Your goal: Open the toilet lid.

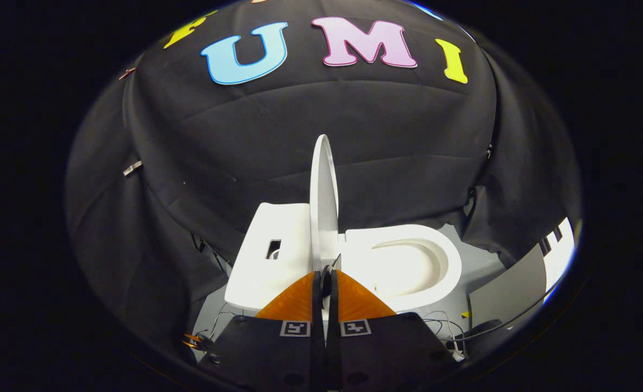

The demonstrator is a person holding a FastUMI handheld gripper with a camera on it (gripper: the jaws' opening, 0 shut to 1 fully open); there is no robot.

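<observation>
- Right now your gripper (325,275) has its 2 fingers drawn nearly together, with only a thin slit left between them.
- In that slit, at the tips, sits the lower edge of the toilet lid (324,196); it looks pinched there, but you cannot tell for certain that both fingers press on it.
- Straight ahead of the jaws the lid stands upright, seen edge-on as a thin white blade rising from the tips.
- Just beyond the tips and to the right of the jaws lies the toilet bowl (408,267), uncovered, its white rim and hollow showing.
- Just beyond the tips and to the left of the jaws sits the white tank block (269,256), touching the base of the lid, with a small rectangular opening (273,249) in its top.
- Under the toilet, on both sides of your fingers, you see a pale grey floor (484,261).
- Thin wires (441,321) trail across that floor close to the right finger, and more loop by the left finger near a small orange-ringed part (193,341).
- Further out to the right of the jaws a flat grey panel (509,288) leans at an angle.
- Behind everything ahead of the jaws hangs the black cloth wall (321,130), creased in folds, with a small metal clip (132,169) on it far out to the left.
</observation>
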